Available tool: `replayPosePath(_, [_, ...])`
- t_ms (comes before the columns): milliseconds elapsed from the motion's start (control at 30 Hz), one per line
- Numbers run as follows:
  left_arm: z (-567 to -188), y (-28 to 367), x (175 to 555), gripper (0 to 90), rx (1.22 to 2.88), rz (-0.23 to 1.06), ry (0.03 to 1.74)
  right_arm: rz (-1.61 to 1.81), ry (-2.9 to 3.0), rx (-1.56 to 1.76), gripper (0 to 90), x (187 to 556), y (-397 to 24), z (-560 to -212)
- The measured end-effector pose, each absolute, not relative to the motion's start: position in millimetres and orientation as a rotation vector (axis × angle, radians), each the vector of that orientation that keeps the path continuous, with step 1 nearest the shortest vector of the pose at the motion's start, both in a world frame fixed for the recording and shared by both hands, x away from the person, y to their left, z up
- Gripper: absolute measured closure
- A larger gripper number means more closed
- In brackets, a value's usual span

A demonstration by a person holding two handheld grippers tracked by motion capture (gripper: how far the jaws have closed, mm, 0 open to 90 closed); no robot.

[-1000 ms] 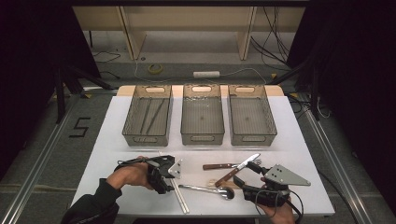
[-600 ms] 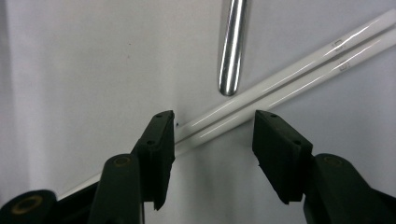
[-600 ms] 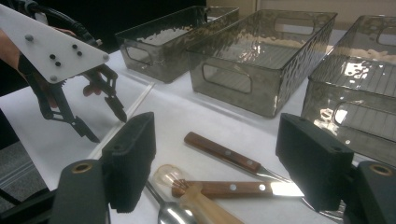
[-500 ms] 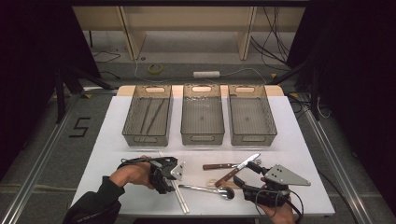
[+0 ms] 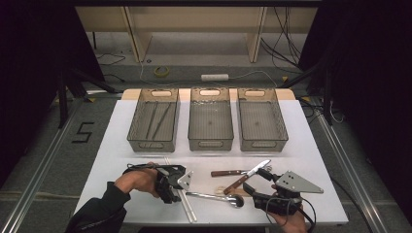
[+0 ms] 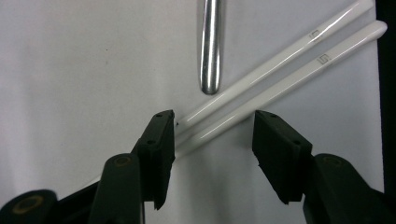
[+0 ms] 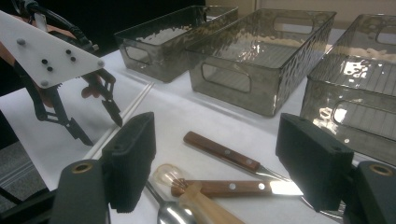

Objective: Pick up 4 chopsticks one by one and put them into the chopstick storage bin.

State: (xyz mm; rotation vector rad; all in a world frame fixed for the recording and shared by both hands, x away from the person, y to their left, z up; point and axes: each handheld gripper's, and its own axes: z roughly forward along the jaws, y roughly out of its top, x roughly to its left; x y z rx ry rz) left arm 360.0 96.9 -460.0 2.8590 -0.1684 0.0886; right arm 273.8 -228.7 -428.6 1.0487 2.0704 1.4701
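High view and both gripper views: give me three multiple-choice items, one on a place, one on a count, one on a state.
1. Where do the white chopsticks lie?
A. in the middle bin
B. on the table between the left gripper's jaws
C. under the knives

2. How many grey bins stand on the table?
A. two
B. three
C. four

3. How are the left gripper jaws?
A. open, straddling the chopsticks
C. clamped on a spoon
B. shut on nothing

Answers: 1 B, the left gripper view shows them on the white top between the jaws. 2 B, three stand in a row in the high view. 3 A, a gap remains beside the right jaw.
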Motion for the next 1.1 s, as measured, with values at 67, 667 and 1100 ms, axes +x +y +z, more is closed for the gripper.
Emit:
replayPosePath(67, [-460.4,96.8,358.9,48.0,2.859,0.094,-0.168,1.471,2.071,1.048,29.8,273.7,-228.6,-428.5])
replayPosePath(667, [-460.6,98.5,352.3,61.1,2.913,0.063,-0.231,1.470,2.070,1.045,29.8,273.5,-228.9,-428.0])
replayPosePath(1100, [-460.1,99.8,347.9,70.8,2.904,0.069,-0.336,1.471,2.074,1.045,29.8,273.5,-228.7,-427.9])
